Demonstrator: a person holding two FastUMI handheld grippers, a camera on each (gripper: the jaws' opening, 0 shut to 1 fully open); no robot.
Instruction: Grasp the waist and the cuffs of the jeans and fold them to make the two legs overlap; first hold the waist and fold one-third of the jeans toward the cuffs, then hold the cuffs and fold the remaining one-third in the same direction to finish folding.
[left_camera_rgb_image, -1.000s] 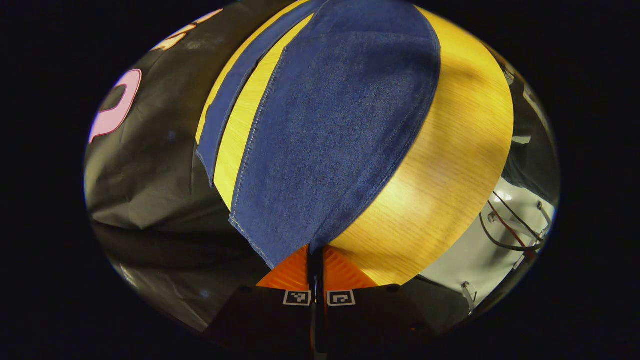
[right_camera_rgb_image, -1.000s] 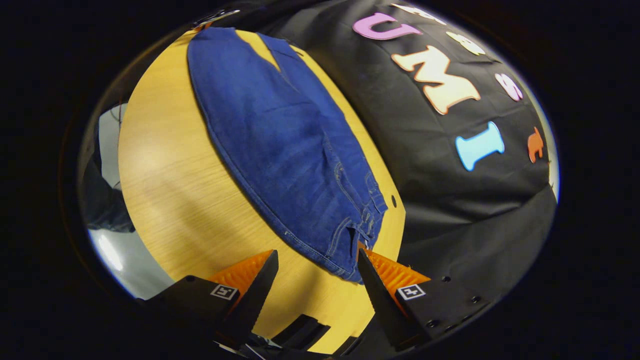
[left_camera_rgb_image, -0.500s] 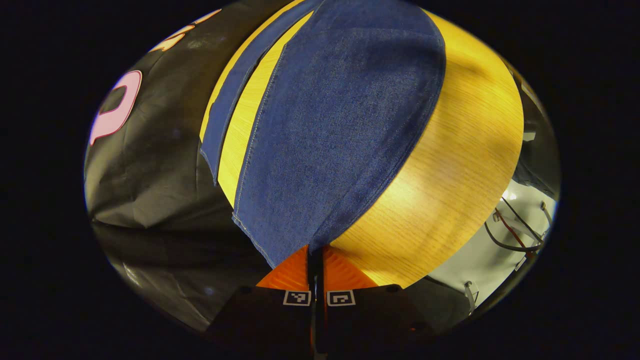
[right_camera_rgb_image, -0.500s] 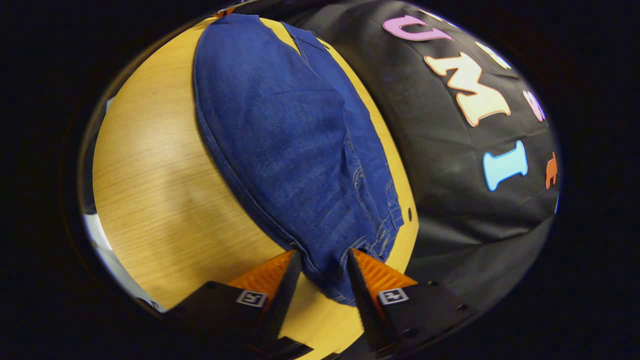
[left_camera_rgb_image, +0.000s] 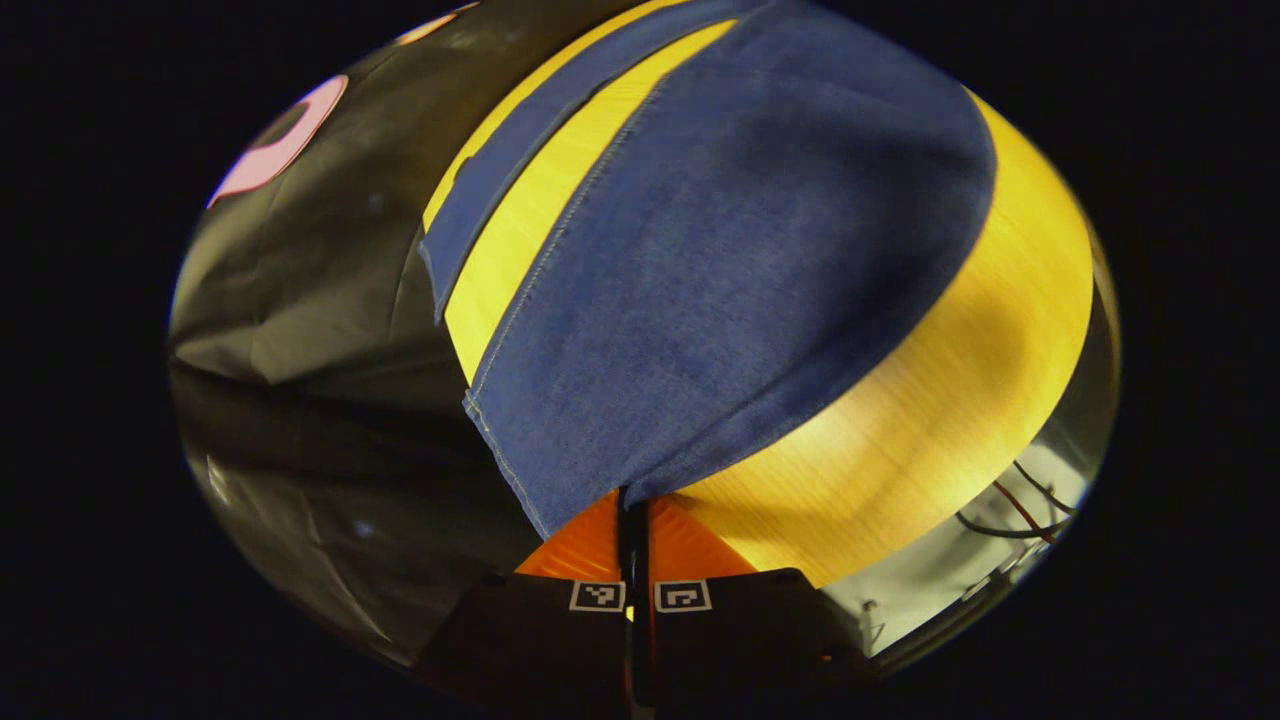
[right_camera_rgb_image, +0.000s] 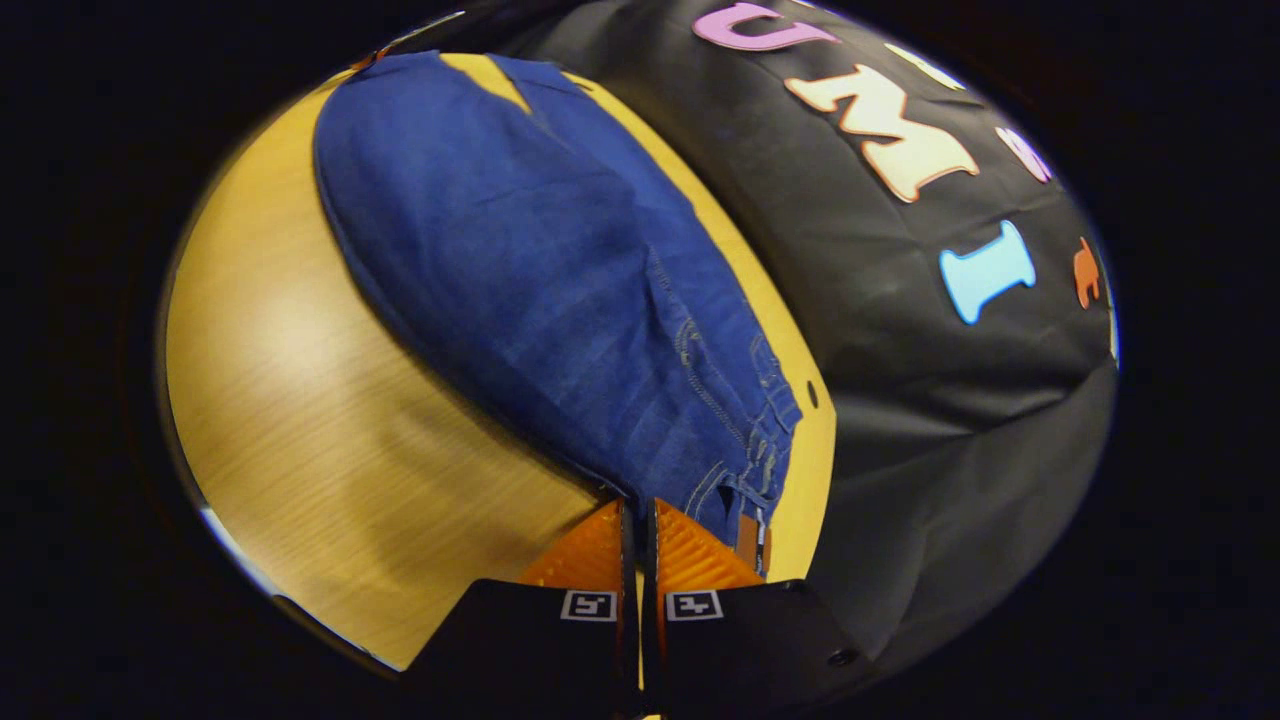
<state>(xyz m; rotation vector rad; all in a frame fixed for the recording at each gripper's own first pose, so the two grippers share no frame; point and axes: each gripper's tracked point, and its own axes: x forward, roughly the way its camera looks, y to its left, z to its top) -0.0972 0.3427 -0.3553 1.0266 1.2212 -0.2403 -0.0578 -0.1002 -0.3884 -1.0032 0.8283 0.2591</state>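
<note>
A: Right gripper view: the jeans (right_camera_rgb_image: 560, 300) lie spread on the yellow worktop (right_camera_rgb_image: 330, 450), the waist end close to the camera. What has changed since one second ago?

B: The right tool (right_camera_rgb_image: 637, 520) was wide apart then, with the waist corner between its fingers. Now the two orange fingers (right_camera_rgb_image: 590, 550) are pressed together on the waist edge, so it is clenched on the jeans.

A: And in the left gripper view?

B: The left tool (left_camera_rgb_image: 632, 515) is clamped on the cuff corner of the near leg (left_camera_rgb_image: 730, 280), the same as before. The cloth looks more turned and wider than half a second ago, and the picture is a little blurred there.

A: Where are the edges?

B: In the left gripper view the far leg (left_camera_rgb_image: 500, 180) lies apart from the near one, with a strip of bare worktop between them. Its cuff reaches almost to the worktop border, where the black cloth wall (left_camera_rgb_image: 300, 270) begins. In the right gripper view the waist also ends near that same border, just beside a small dark hole (right_camera_rgb_image: 812, 387) in the wood.

A: And free room?

B: The broad bare wood is on the side away from the wall, at the left of the jeans in the right gripper view. Past the worktop in the left gripper view some cables (left_camera_rgb_image: 1010, 510) lie on a pale surface.
</note>
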